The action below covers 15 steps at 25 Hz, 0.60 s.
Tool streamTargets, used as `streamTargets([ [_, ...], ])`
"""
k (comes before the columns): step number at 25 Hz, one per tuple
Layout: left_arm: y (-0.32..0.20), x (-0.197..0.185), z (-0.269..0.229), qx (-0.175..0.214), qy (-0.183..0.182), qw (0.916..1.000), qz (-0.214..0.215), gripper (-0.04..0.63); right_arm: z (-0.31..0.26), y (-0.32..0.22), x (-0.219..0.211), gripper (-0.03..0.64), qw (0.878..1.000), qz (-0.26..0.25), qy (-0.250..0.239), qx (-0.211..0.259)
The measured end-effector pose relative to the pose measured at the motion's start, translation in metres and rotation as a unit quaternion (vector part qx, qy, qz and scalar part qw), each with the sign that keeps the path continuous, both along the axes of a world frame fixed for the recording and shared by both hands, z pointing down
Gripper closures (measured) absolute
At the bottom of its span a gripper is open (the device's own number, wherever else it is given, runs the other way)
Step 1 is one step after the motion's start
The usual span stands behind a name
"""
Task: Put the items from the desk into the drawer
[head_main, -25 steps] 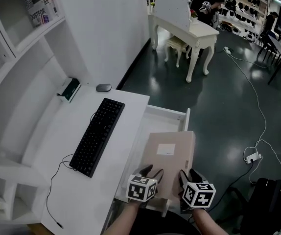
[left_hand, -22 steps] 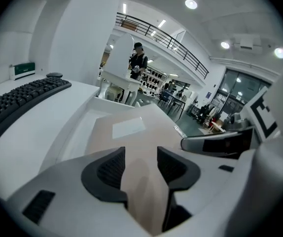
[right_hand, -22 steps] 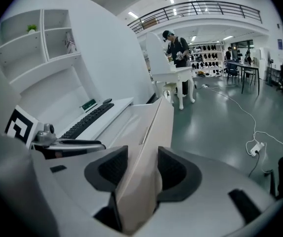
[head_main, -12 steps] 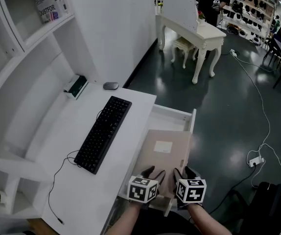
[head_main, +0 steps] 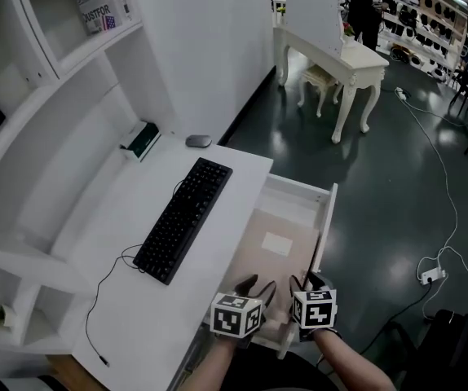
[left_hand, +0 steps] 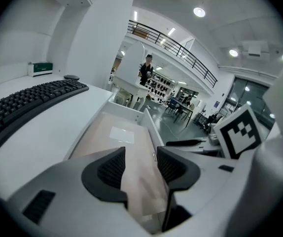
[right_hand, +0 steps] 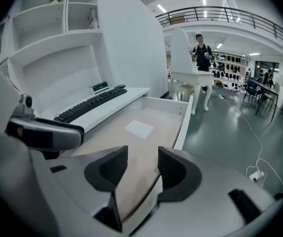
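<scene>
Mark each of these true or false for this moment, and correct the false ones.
1. The beige folder is within the walls of the open drawer. True.
2. The left gripper and the right gripper each clamp the folder's near edge. True.
3. The mouse lies in the drawer. False: it sits on the desk, beyond the far end of the keyboard.
4. The keyboard is stacked on the folder. False: it lies on the desk, to the left of the drawer.
5. A small green and white box stands at the back of the desk. True.
</scene>
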<state>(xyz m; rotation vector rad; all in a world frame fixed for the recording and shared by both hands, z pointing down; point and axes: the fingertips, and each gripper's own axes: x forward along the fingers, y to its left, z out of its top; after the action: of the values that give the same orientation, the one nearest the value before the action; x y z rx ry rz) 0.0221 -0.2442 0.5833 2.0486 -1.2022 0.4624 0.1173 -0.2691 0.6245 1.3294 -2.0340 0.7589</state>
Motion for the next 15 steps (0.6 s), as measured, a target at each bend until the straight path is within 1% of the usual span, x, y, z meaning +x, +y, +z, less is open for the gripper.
streamTargets([
  [6, 0.000, -0.008, -0.010, 0.016, 0.002, 0.9998, -0.009, 0.400, -0.015, 0.008, 0.002, 0.438, 0.998, 0.018, -0.056, 0.013],
  [10, 0.002, -0.010, -0.017, 0.030, -0.007, 0.9994, -0.012, 0.436, -0.038, 0.021, 0.004, 0.484, 0.996, 0.018, -0.085, 0.030],
  [15, 0.004, -0.019, -0.027, 0.050, -0.016, 0.9982, -0.029, 0.476, -0.066, 0.036, 0.010, 0.537, 0.993, 0.015, -0.098, 0.061],
])
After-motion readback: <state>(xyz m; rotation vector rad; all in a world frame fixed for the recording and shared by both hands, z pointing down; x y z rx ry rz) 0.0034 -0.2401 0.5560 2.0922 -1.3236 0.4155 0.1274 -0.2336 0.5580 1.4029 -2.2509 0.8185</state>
